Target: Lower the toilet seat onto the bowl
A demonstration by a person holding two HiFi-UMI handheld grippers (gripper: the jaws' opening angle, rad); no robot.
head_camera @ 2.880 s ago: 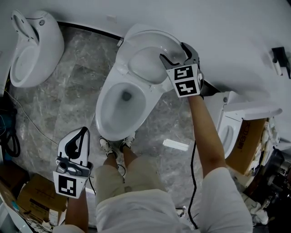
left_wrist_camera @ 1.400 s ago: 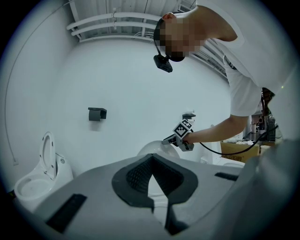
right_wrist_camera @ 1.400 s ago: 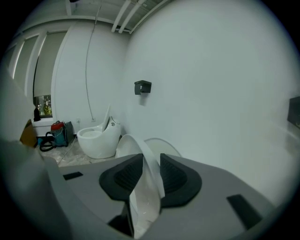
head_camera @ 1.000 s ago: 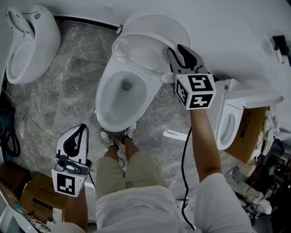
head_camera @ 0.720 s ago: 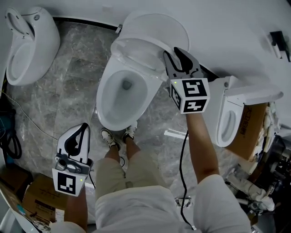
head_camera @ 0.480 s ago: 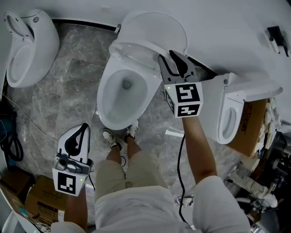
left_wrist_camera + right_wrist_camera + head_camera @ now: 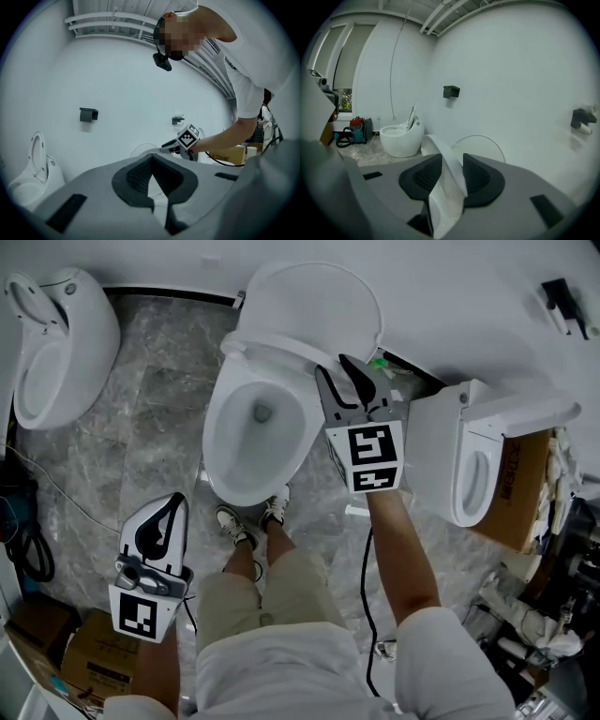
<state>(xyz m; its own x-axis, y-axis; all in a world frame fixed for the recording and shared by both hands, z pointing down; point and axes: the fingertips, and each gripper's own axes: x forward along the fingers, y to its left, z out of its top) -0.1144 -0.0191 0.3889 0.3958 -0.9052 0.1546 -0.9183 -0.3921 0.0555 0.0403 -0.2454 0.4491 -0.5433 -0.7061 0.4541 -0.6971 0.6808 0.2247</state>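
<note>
We are bringing the toilet seat (image 7: 269, 337) lower than a second ago, right gripper (image 7: 336, 371) clamping it; left gripper (image 7: 172, 505) hanging closed, empty.

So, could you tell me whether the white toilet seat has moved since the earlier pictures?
Yes, the white toilet seat has swung down from the upright round lid, towards the white bowl, in the jaws of the right gripper.

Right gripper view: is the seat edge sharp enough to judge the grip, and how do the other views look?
Right gripper view: fisheye-bent, dark corners, but the toilet seat between the fingers reads sharp, with slight sheen. Head view: evenly lit, sharp, soft shadows only. Left gripper view: same fisheye, dimmer, bluish cast.
</note>
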